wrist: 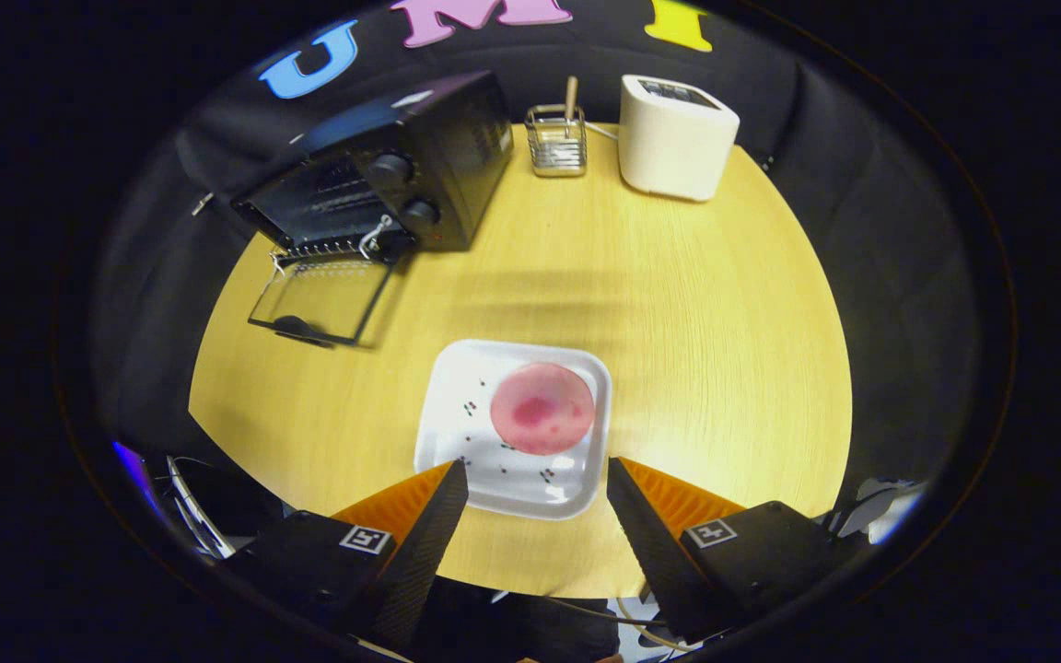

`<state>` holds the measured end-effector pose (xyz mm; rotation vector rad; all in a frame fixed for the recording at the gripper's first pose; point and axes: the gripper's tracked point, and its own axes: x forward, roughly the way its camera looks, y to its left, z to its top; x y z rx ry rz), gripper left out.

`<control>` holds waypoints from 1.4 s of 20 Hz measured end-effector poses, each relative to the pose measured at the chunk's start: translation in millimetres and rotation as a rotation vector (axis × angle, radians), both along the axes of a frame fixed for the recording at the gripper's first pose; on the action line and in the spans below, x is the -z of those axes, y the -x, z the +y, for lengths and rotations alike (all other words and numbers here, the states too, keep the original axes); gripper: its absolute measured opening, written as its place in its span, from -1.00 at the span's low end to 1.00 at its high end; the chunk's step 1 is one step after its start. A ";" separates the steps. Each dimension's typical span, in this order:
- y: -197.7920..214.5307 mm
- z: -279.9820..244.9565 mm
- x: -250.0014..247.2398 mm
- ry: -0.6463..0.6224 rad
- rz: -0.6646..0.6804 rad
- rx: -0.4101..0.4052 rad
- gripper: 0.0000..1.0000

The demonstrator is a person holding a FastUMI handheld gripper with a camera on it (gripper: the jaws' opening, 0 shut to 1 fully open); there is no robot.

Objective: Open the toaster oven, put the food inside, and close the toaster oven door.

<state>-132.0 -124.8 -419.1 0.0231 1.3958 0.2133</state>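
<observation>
A black toaster oven (pixel 402 166) stands at the far left of the round wooden table, its glass door (pixel 323 299) folded down flat in front and the wire rack showing inside. A round pink piece of food (pixel 542 407) lies on a white square plate (pixel 475 414) just ahead of my fingers. My gripper (pixel 538 474) is open above the near rim of the plate, with nothing between its fingers. The food sits a little beyond the fingertips and touches neither of them.
A white pop-up toaster (pixel 675 136) stands at the far side of the table (pixel 724 322). Next to it a small wire holder (pixel 556 140) carries a wooden stick. Bare wood lies between the plate and the oven door.
</observation>
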 end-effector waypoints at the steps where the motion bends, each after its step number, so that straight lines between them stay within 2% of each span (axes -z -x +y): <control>1: 1.0 -7.0 9.9 0.004 0.030 0.011 0.99; 5: 4.3 -27.2 41.6 0.045 0.104 0.015 0.93; 7: 7.0 -29.4 54.2 0.053 0.130 0.026 0.73; 9: 7.5 -25.9 66.8 0.036 0.157 0.055 0.48; 10: 11.4 -24.5 71.1 0.026 0.176 0.069 0.15; 13: 6.6 -26.5 66.5 0.001 0.172 0.072 -0.59; 16: 5.6 -20.5 75.2 -0.102 0.194 0.067 -0.86; 23: 12.0 -18.1 57.8 -0.330 0.140 0.264 -0.90; 28: 12.8 3.6 40.9 -0.394 0.105 0.331 -0.89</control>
